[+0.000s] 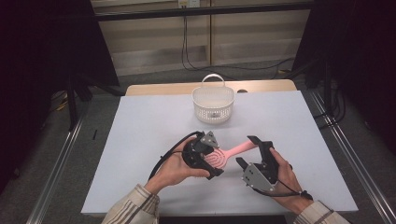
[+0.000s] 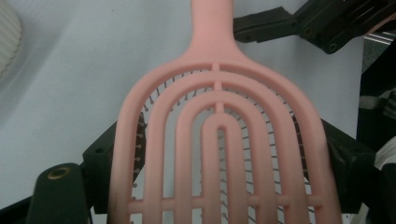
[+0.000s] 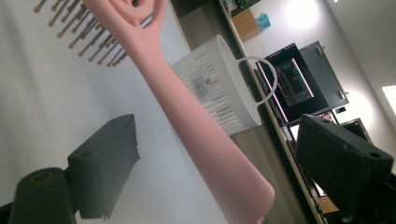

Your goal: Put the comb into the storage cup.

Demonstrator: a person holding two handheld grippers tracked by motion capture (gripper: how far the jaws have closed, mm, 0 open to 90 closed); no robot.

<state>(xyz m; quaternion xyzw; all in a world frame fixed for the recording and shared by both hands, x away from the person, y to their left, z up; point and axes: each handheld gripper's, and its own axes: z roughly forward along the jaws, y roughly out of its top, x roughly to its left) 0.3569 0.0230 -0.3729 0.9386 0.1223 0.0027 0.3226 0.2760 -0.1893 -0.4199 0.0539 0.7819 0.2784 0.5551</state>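
Note:
A pink hairbrush (image 1: 229, 153) with a slotted head hangs just above the white table sheet (image 1: 149, 121). My left gripper (image 1: 214, 157) is shut on the brush head (image 2: 219, 140), one black jaw on each long edge, bristles facing down. The handle (image 3: 196, 121) runs away from it toward my right gripper (image 1: 248, 151). That gripper stands open, its jaws on either side of the handle's end with a gap on both sides. The other gripper's jaw (image 2: 289, 25) shows beside the handle in the left gripper view.
A white slotted basket (image 1: 213, 103) with a hoop handle stands at the far middle of the table, beyond the brush; it also appears as the basket (image 3: 219, 93) behind the handle. Bare sheet lies to the left and right. Dark frames and cables surround the table.

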